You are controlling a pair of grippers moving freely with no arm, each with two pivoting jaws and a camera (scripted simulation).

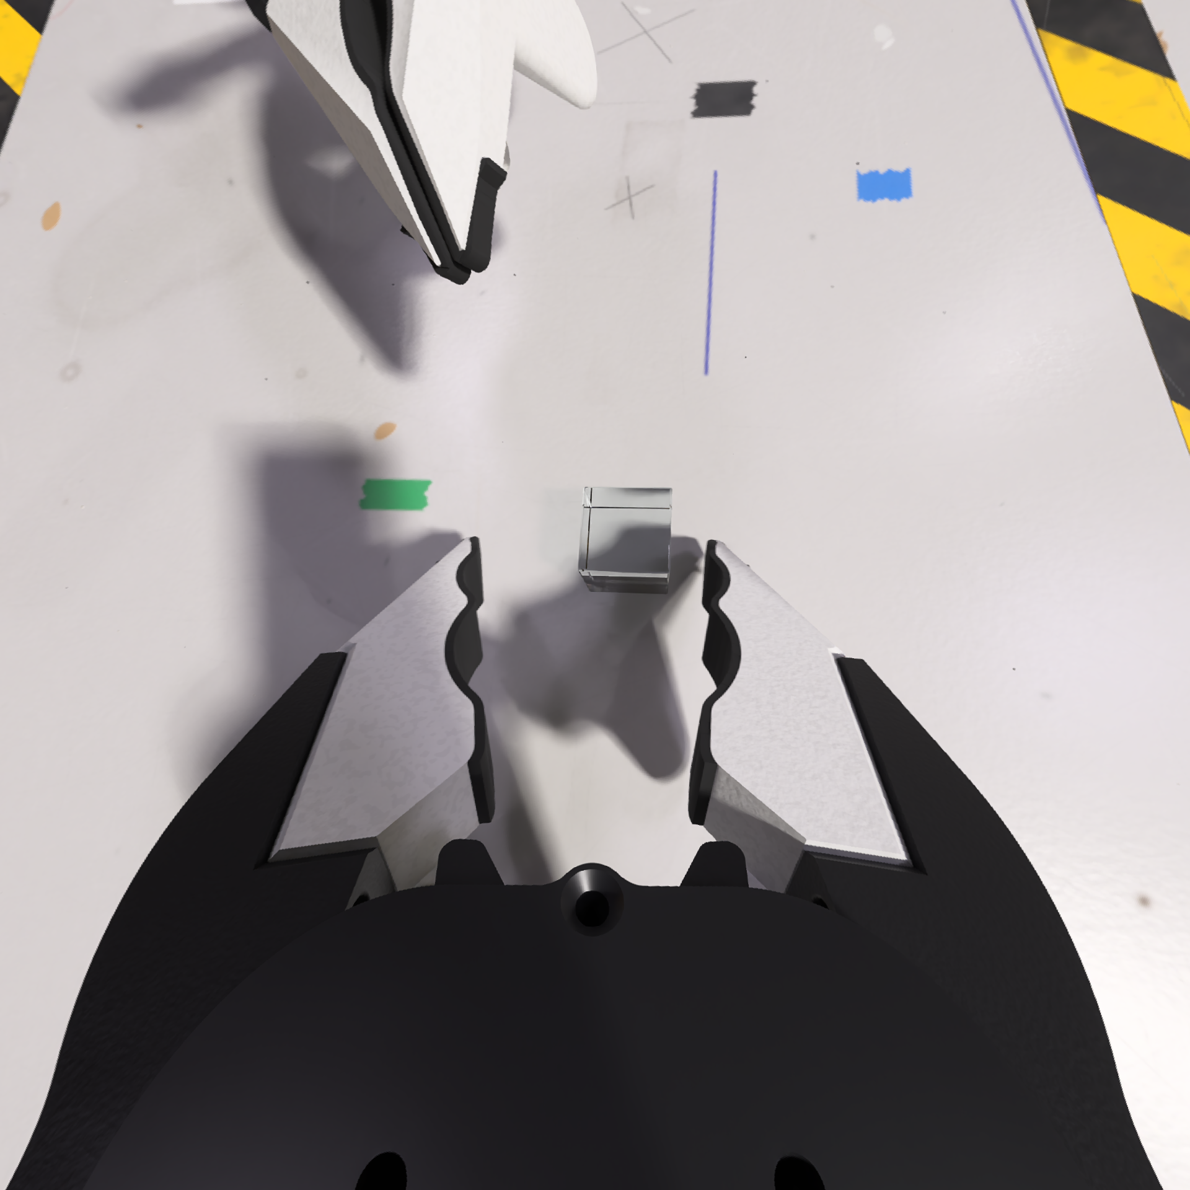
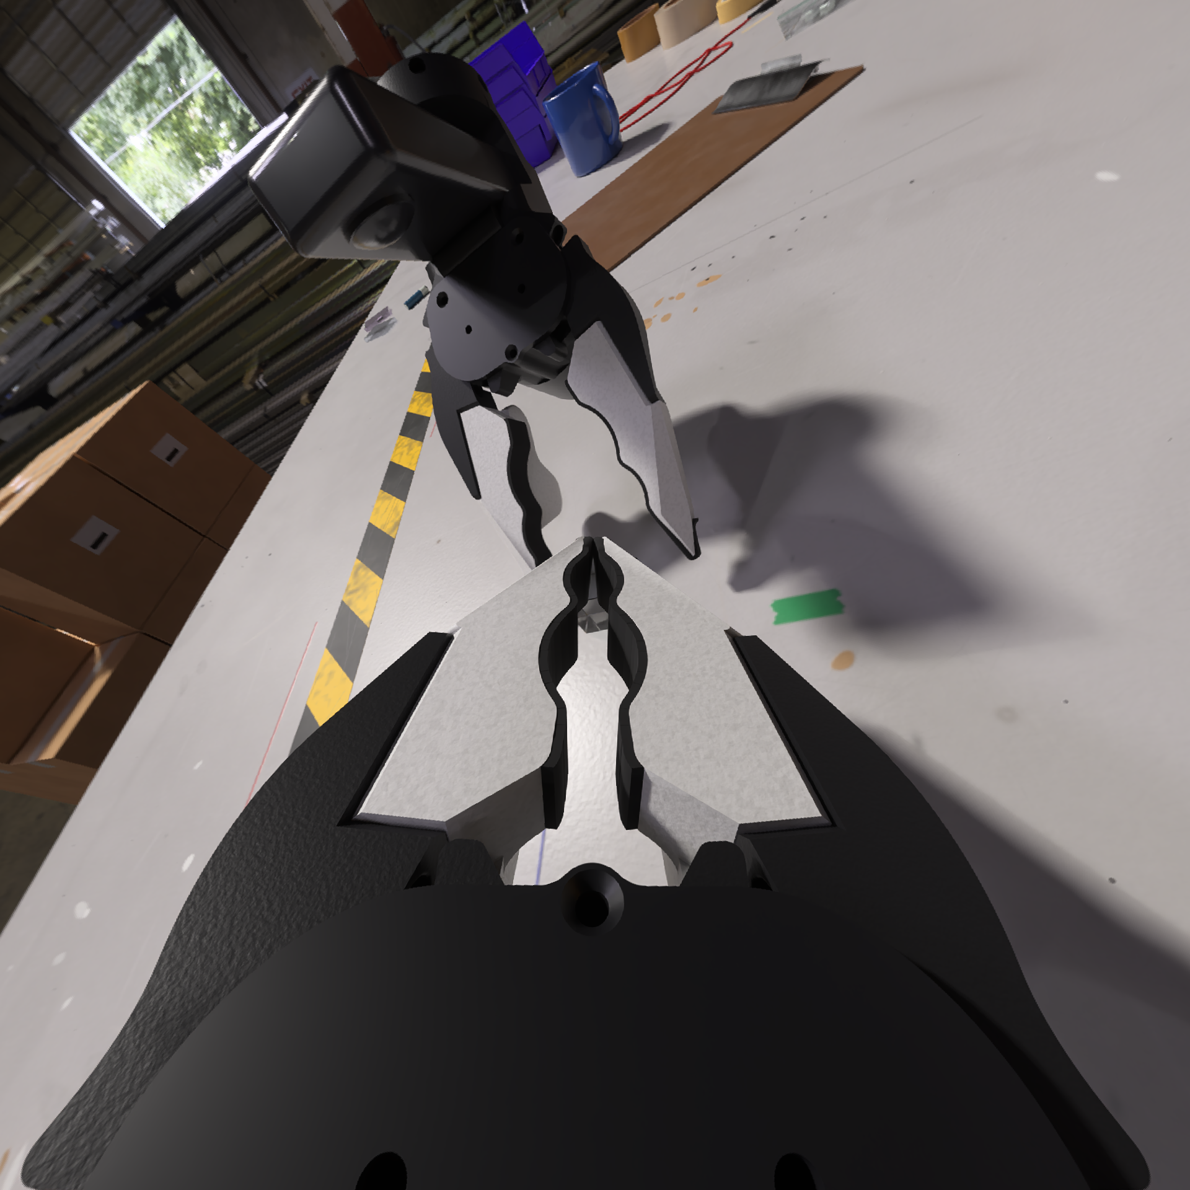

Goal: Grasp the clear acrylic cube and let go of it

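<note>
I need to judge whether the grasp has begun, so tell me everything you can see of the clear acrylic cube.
The clear acrylic cube is small and transparent, with bright edges and greyish faces that show the surface through it. It sits flat and upright on the white table, casting a soft shadow. It lies just ahead of the left gripper, between its open jaws but nearer the right fingertip; nothing touches it. The right wrist view shows only a sliver.

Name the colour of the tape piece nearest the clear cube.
Green tape, seen best in the left wrist view.
</note>
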